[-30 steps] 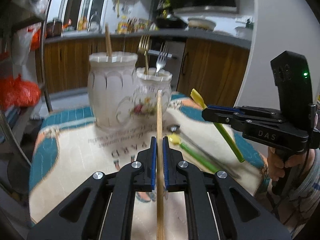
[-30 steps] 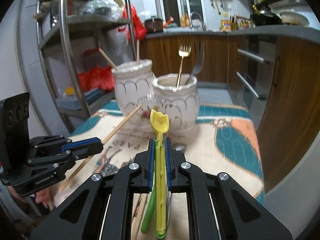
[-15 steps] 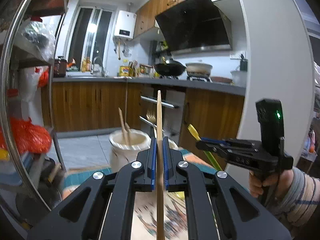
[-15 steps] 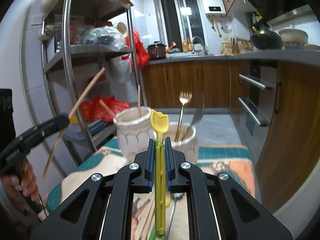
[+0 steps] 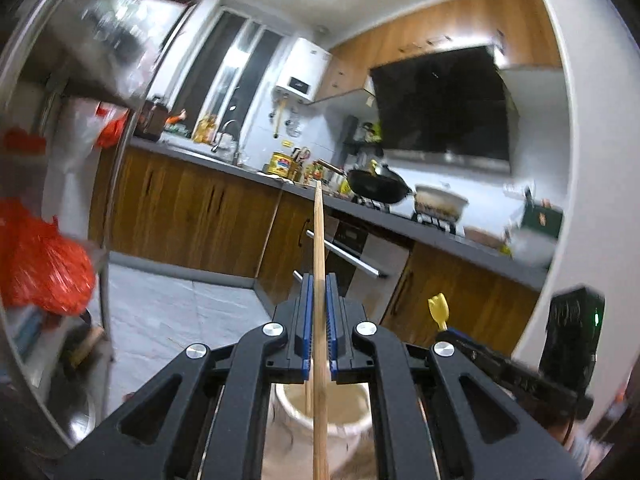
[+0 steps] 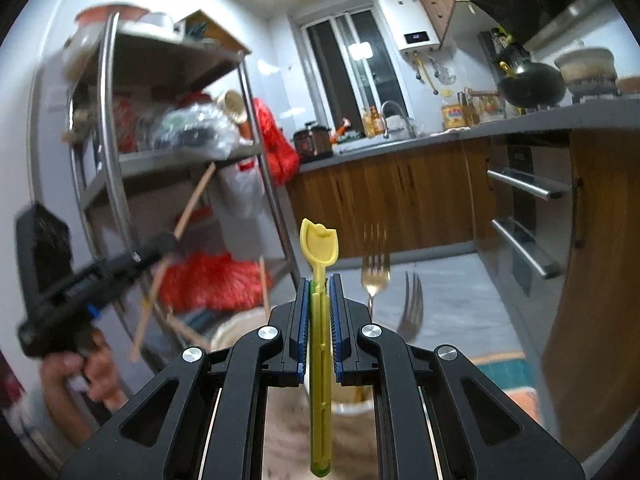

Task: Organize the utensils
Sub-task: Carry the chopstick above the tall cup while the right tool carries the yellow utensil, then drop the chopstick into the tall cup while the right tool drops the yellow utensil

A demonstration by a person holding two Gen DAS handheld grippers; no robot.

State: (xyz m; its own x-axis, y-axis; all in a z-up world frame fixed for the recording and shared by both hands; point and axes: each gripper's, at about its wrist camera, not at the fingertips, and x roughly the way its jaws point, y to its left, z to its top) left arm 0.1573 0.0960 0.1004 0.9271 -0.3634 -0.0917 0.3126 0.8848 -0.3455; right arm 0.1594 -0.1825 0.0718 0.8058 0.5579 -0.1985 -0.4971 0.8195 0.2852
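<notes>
Left tongs (image 5: 319,320) are clamped on a wooden chopstick (image 5: 319,248) above a cream jar (image 5: 320,420), mostly hidden underneath. Right tongs (image 6: 319,320) grip a yellow spoon (image 6: 319,248); two blurred forks (image 6: 376,276) stand beyond, their holder largely blocked.

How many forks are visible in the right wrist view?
2. A gold fork and a silver fork stand just right of the right gripper, rising from the pot behind it; more may be hidden behind the gripper.
</notes>
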